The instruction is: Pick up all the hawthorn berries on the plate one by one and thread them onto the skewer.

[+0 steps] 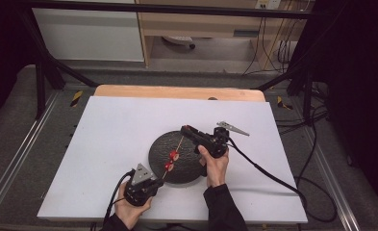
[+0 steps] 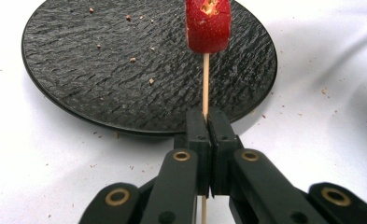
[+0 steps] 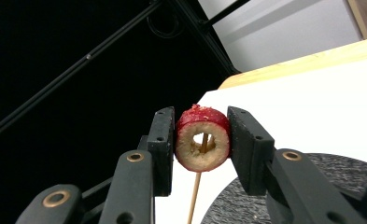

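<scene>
1. Nearest the person, at about 6 o'clock on the white table [image 1: 105, 144], the left tongs [image 1: 160, 180] are shut tight on the near end of a thin wooden skewer [image 1: 175, 150]; in the left gripper view the stick [image 2: 205, 84] rises straight out from between the pressed-together jaws.
2. From that grip the skewer's long axis runs up and away toward roughly 1 o'clock, crossing over the round black slate-textured plate [image 1: 160, 144] at the table's centre.
3. Two red hollow-cored fruit rounds already sit on the stick above the plate, one [image 1: 169, 166] close to the left tongs, the next [image 1: 174, 155] just beyond it; the left gripper view shows the nearer one [image 2: 208, 25] from below.
4. Farther out, at the skewer's far tip, the right tongs [image 1: 184, 130] stand at a middling width, holding a third red-skinned ring slice [image 3: 202, 139] between the pads.
5. In the right gripper view the stick tip [image 3: 203, 141] shows inside the ring's pale hollow centre, so the hole and the stick look lined up.
6. My judgement: the coming move turns on keeping that hole coaxial with the skewer while the right hand slides the ring down toward 7 o'clock, toward the left tongs; the right hand is the nearer to this piece.
</scene>
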`<state>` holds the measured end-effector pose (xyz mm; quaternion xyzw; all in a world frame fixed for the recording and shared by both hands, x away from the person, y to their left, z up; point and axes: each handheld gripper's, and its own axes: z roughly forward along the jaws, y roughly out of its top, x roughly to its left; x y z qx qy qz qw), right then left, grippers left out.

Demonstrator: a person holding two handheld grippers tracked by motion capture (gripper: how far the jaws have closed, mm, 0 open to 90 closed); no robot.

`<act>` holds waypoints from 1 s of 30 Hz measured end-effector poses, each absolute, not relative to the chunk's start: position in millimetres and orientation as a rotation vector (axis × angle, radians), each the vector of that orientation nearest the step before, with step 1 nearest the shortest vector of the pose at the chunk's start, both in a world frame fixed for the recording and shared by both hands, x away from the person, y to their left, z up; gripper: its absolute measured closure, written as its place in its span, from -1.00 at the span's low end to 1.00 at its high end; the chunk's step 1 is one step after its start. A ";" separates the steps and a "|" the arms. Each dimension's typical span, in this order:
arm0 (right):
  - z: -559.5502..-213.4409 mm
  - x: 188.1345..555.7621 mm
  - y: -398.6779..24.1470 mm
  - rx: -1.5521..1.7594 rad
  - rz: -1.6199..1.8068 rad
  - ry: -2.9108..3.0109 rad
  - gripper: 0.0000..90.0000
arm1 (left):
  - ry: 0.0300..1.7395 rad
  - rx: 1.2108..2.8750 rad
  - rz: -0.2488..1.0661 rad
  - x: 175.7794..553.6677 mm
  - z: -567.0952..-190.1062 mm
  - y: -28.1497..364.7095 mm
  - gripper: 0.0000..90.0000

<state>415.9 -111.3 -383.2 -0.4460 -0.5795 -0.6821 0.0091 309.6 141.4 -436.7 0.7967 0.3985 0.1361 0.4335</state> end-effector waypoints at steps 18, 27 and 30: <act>-385.1 413.1 -109.8 -1.393 -2.143 -1.791 0.41 | 0.994 1.979 0.323 310.0 -437.4 141.7 0.98; -375.3 415.5 -120.3 -1.384 -2.103 -1.892 0.01 | 1.001 1.955 0.335 313.1 -429.6 151.5 0.98; -376.6 413.4 -123.6 -1.372 -2.053 -2.011 -0.21 | 1.009 1.957 0.338 315.2 -427.7 156.6 0.98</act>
